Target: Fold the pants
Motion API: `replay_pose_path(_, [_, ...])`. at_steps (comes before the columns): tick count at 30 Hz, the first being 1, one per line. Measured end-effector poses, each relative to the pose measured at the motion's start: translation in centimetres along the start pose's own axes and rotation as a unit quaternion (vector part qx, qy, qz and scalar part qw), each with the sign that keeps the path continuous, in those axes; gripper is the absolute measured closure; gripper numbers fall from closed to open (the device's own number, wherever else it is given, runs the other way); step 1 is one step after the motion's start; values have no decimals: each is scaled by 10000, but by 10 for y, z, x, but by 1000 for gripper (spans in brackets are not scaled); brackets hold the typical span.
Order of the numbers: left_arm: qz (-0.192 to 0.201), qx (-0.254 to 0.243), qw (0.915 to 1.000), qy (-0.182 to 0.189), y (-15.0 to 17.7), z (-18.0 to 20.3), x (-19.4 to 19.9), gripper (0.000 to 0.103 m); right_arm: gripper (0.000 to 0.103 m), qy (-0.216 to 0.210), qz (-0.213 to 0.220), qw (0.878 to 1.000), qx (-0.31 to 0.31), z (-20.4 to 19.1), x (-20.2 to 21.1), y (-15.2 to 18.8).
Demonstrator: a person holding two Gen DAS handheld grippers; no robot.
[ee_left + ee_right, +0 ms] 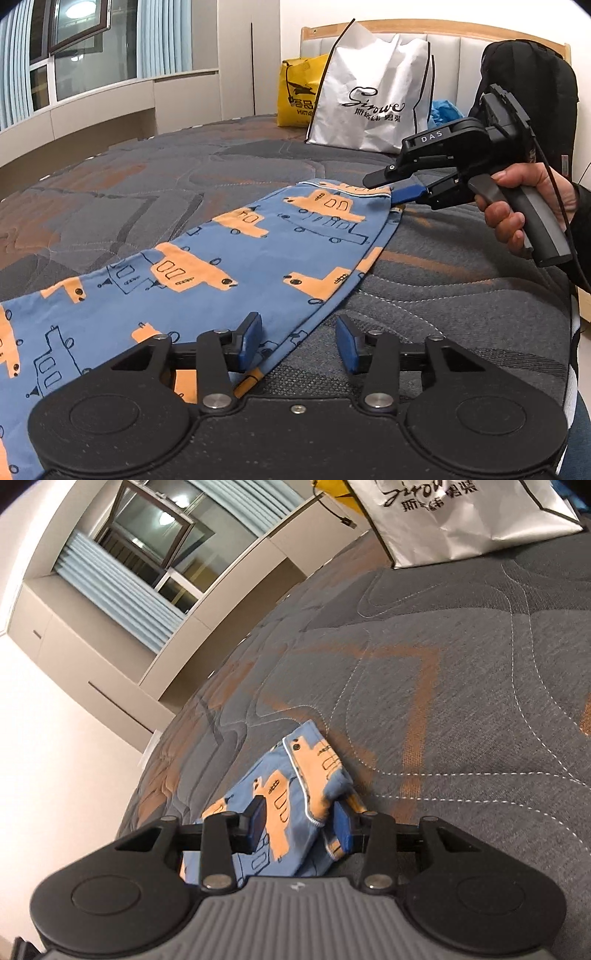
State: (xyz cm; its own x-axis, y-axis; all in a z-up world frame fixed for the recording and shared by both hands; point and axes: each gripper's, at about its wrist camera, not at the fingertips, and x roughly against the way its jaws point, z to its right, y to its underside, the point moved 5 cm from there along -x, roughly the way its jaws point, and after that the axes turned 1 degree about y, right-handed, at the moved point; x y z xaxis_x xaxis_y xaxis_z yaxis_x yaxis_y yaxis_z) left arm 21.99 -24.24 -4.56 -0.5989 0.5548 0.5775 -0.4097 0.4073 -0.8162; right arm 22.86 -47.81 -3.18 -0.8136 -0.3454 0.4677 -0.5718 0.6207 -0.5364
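Blue pants with orange truck prints (207, 258) lie spread on the bed, doubled along their right edge. My left gripper (299, 341) is open, its jaws astride the near right edge of the cloth. My right gripper (397, 194) is at the far cuff end, one finger above and one below the hem. In the right wrist view my right gripper (301, 825) stands open around the bunched cuff (295, 794), pads not pressed together.
A grey and orange quilted mattress (461, 280) carries everything. A white paper bag (373, 99) and a yellow bag (295, 96) stand by the headboard, with a black backpack (535, 85) at the right. A window and cabinets line the left wall.
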Motion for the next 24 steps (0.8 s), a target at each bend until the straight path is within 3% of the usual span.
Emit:
replay_pose_path(2, [3,-30,10000,-62,-1,0,0,76,83,134,28,9999,49,1,-5,0])
replay_pose_path(3, [-1,-45,10000,-86,-1,0,1,78,93,263,68,9995,162,0,-5,0])
replay_pose_path(5, [1,-35,10000,-93,-1,-1,1,87,94,324,169,9990,264,-1,-4,0])
replay_pose_path(7, [-4,-72,9999,-103,-1,-1,3,103,94,296,263,9986,363,-5,2,0])
replay_pose_path(16, [-10,-186,9998,28,2,3,8,103,94,641,73,9944,838,-6,9,14])
replay_pose_path(18, [24,-55,9999,132,1,2,12,93,93,706,37,9924,1009,-9,9,16])
replay_pose_path(20, [84,119,9998,127,0,-2,18,70,84,794,87,9889,1256,-16,14,20])
replay_pose_path(21, [128,196,9997,99,0,-3,21,64,72,841,123,9864,1406,-20,17,22])
replay_pose_path(22, [187,306,9994,41,-1,-6,24,49,48,941,197,9824,1599,-25,20,25])
replay_pose_path(24, [315,574,9977,-159,-2,-14,33,29,24,1385,472,9654,2157,-37,26,32])
